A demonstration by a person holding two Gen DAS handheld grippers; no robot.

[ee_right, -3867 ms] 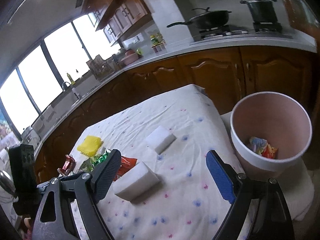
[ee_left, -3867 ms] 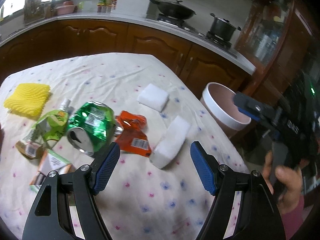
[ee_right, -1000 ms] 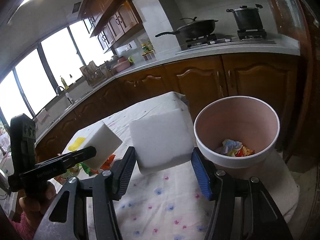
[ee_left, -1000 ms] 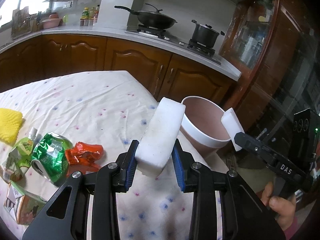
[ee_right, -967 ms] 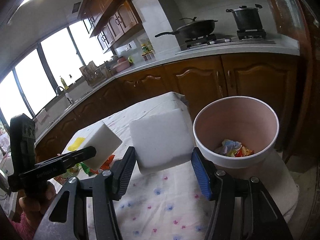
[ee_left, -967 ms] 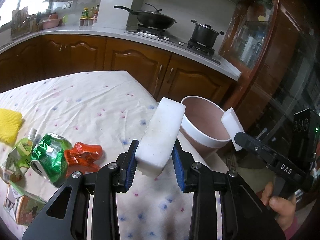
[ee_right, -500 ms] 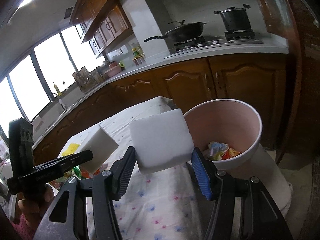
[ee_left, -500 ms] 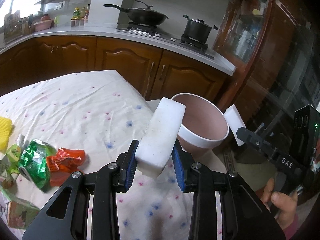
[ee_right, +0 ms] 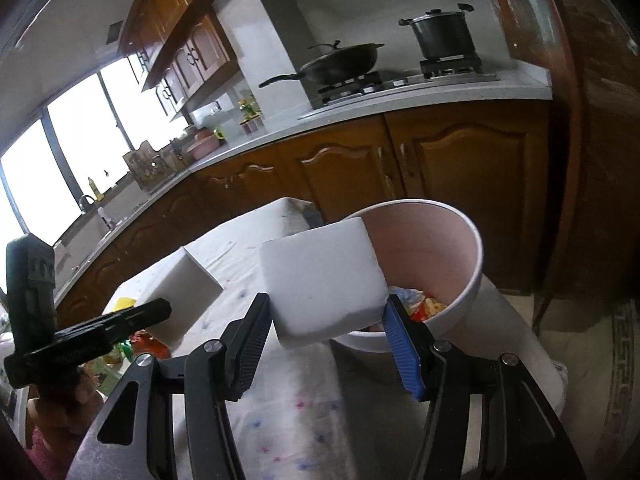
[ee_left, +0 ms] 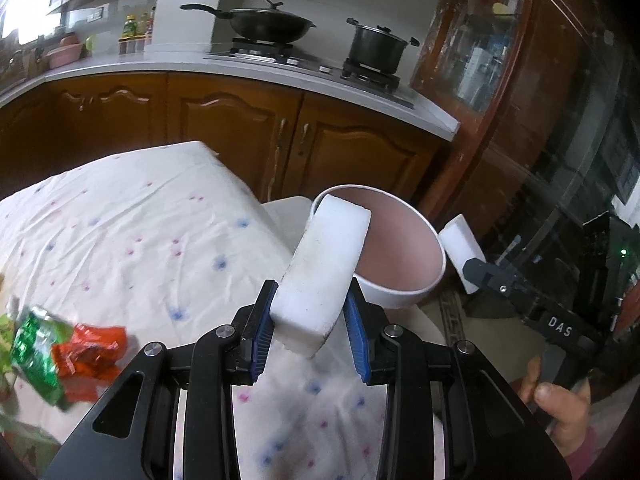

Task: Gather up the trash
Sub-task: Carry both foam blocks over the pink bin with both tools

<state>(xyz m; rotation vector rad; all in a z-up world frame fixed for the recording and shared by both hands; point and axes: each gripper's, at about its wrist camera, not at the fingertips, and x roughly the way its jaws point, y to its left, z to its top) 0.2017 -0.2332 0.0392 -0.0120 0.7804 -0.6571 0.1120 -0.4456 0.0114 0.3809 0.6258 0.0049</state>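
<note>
My left gripper [ee_left: 310, 332] is shut on a long white foam block [ee_left: 324, 268] and holds it above the table edge, its far end by the rim of the pink bin [ee_left: 400, 294]. My right gripper [ee_right: 326, 344] is shut on a square white foam block [ee_right: 320, 276] at the near rim of the bin [ee_right: 460, 300], which holds wrappers [ee_right: 424, 306]. The right gripper and its block [ee_left: 460, 244] show right of the bin in the left wrist view. The left gripper's block [ee_right: 184, 284] shows at the left in the right wrist view.
A crushed green can [ee_left: 34, 350] and an orange wrapper [ee_left: 86, 354] lie on the white cloth table [ee_left: 132, 224] at the left. Wooden cabinets [ee_left: 240, 128] and a counter with a wok [ee_left: 264, 24] and pot [ee_left: 376, 48] stand behind. A cabinet stands at the right.
Both grippers have moved with their foam blocks toward the pink bin. Each closed on a foam block that earlier lay on the table.
</note>
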